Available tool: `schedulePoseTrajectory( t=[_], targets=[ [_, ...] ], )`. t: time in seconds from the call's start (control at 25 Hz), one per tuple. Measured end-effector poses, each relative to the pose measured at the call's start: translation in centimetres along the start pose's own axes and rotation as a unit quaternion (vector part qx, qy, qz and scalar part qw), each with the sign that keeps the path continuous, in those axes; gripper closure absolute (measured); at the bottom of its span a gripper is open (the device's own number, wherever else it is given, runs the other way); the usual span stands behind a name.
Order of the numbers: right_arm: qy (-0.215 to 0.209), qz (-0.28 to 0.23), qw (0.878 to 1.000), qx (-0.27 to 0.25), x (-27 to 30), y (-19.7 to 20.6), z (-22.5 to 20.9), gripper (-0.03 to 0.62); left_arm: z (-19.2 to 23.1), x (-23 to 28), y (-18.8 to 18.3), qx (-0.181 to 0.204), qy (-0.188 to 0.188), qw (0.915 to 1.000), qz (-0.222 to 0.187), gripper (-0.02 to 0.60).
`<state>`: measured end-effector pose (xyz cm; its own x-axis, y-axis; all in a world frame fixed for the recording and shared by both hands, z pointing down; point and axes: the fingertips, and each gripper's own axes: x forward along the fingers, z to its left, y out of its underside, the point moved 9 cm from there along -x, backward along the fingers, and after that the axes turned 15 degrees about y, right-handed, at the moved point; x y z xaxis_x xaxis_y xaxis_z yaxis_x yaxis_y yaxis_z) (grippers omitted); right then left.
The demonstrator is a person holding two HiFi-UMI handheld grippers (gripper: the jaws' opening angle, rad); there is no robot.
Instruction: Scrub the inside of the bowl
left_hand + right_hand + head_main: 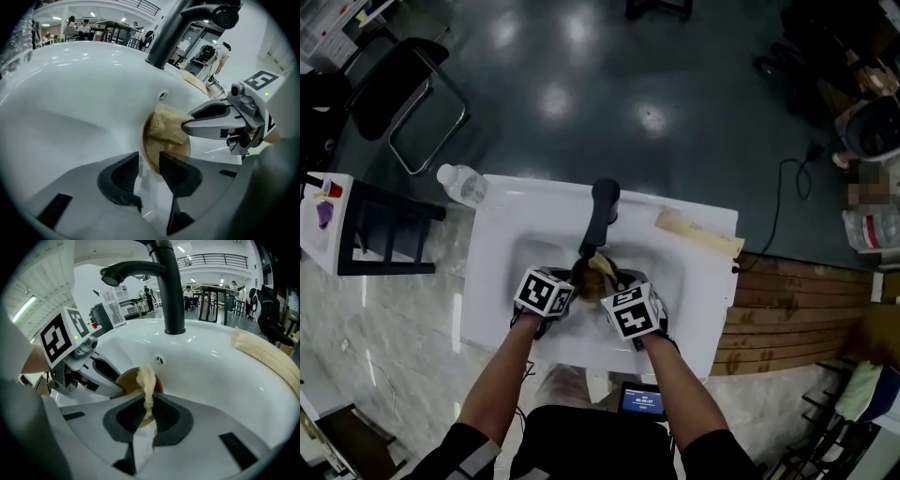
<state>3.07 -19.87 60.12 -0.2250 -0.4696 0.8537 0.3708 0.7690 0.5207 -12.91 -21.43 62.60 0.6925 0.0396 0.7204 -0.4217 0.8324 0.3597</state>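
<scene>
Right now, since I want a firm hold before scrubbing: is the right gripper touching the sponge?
Touching. The right gripper view shows the right gripper with jaws closed on the sponge.

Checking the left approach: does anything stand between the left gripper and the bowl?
Nothing visible does. The open left gripper is right at the near rim of the brown bowl. The sponge, pinched by the right gripper, lies farther inside.

The black faucet [602, 214] overhangs the far side of the bowl [161, 151], closing off that approach. My left gripper [149, 161] and right gripper [147, 406] crowd its near rim. The sink [698, 277] lies open to the left and right of them.
</scene>
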Motion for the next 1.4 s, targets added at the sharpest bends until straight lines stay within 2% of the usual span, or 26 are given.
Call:
schedulePoseTrajectory(
  t=[0.08,0.16,0.32,0.48,0.68,0.76,1.0,1.16,1.4],
  targets=[
    [0.007,0.007,1.000,0.003,0.3,-0.2,0.0,0.553,0.0,0.0,0.0,0.000,0.001,0.9999,-0.010,0.483],
    [0.015,0.013,1.000,0.005,0.5,-0.6,0.0,0.553,0.1,0.1,-0.1,-0.001,0.004,0.9998,-0.018,0.499],
    [0.027,0.022,0.999,0.004,1.0,-1.1,0.6,0.553,0.3,0.3,0.0,-0.012,0.014,0.9994,-0.027,0.508],
    [0.042,0.029,0.999,-0.004,1.8,-1.7,1.4,0.553,0.1,0.2,-0.1,-0.008,0.012,0.9996,-0.024,0.512],
    [0.037,0.026,0.999,-0.025,2.5,-2.7,2.6,0.553,0.1,0.9,0.5,-0.009,0.021,0.9996,-0.019,0.514],
    [0.026,0.022,0.999,-0.038,2.6,-2.9,2.9,0.553,0.2,0.9,0.5,-0.015,0.020,0.9994,-0.022,0.514],
    [-0.041,0.023,0.997,-0.057,2.5,-2.7,4.0,0.553,0.3,0.5,0.3,-0.037,0.014,0.9990,-0.023,0.518],
    [-0.087,0.025,0.993,-0.078,2.4,-2.5,4.3,0.553,0.5,0.3,0.3,-0.050,0.007,0.9986,-0.017,0.526],
    [-0.128,0.026,0.985,-0.113,1.7,-2.3,4.0,0.553,0.5,0.4,0.3,-0.068,-0.006,0.9974,-0.022,0.537]
  ],
)
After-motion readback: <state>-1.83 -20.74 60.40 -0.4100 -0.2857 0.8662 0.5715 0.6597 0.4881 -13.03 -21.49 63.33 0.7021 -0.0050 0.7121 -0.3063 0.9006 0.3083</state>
